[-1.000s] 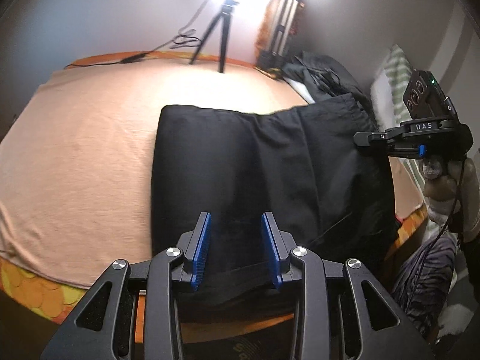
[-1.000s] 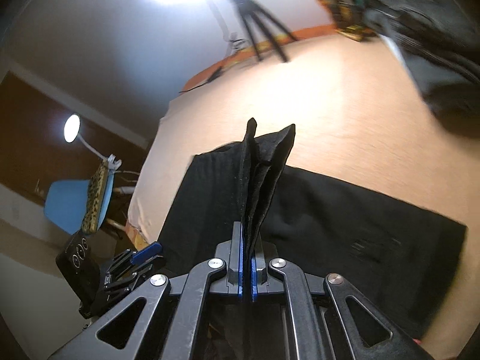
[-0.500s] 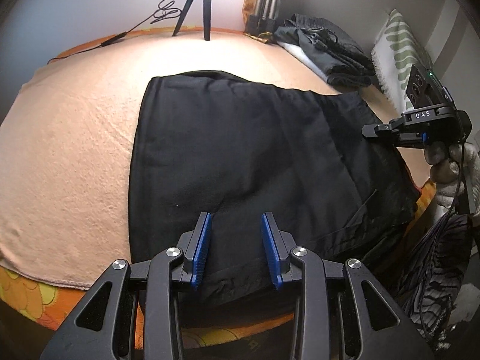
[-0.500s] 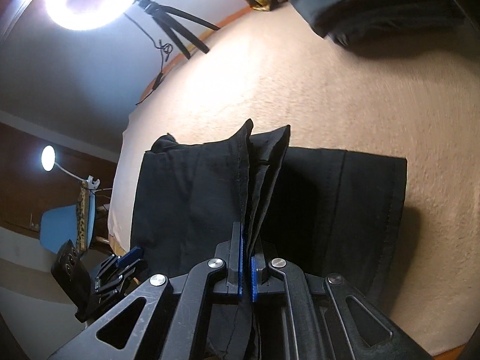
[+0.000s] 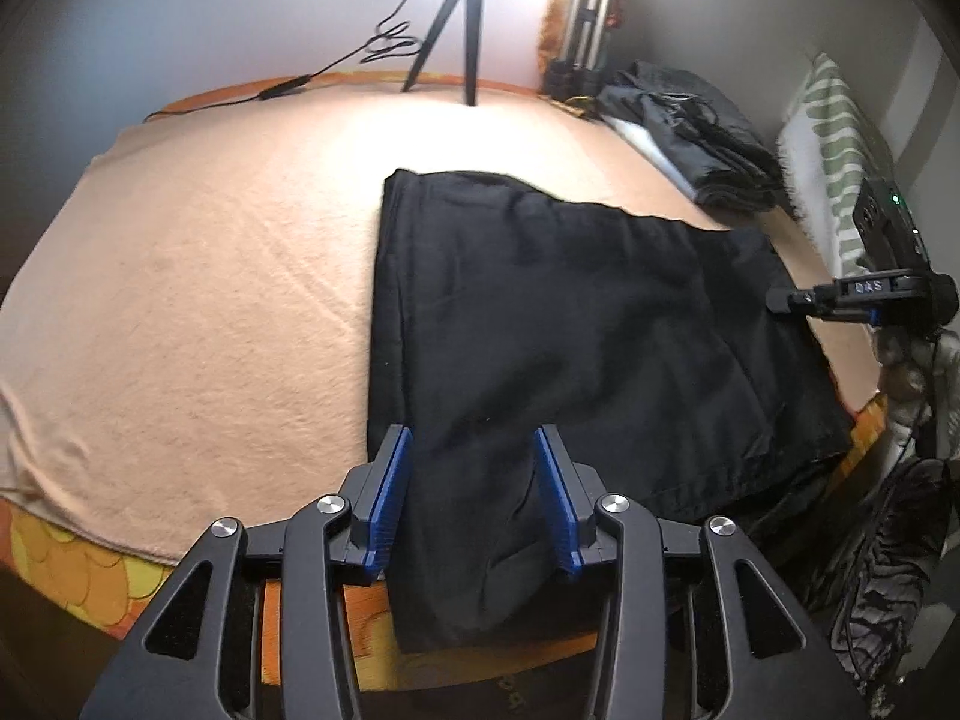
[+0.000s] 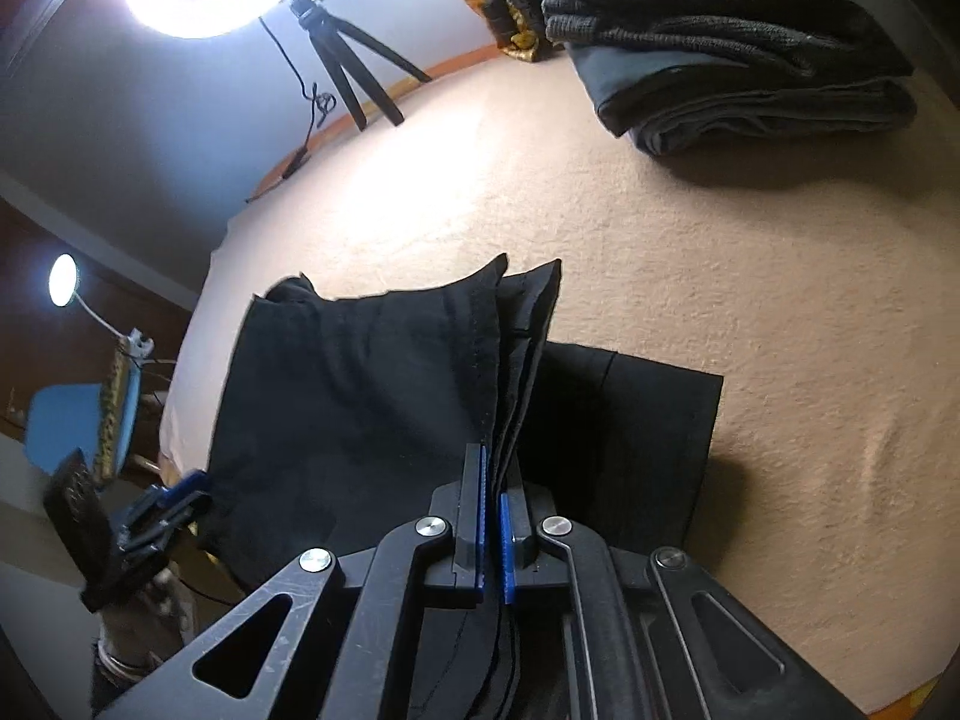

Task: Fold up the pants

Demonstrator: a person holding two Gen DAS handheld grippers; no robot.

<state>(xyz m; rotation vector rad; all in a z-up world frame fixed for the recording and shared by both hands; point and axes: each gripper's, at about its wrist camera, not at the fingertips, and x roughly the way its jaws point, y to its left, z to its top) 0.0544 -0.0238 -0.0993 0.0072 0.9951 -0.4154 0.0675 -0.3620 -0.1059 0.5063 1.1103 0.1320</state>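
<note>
Two jaws differ: the right gripper [image 6: 492,516] pinches a bunched edge of the black pants [image 5: 558,324]; the left gripper [image 5: 474,480] gapes around a hanging portion. Pants lie folded on the bed [image 5: 198,300]. Next, I judge: lay down that pinched edge squarely.

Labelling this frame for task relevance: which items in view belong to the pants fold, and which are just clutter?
In the job:
- black fabric pants spread on the peach blanket
- left gripper, open, fabric between its fingers
- right gripper, shut on a bunched pants edge

Lying about:
- folded dark clothes pile
- black tripod
- green-striped white pillow
- blue chair
</note>
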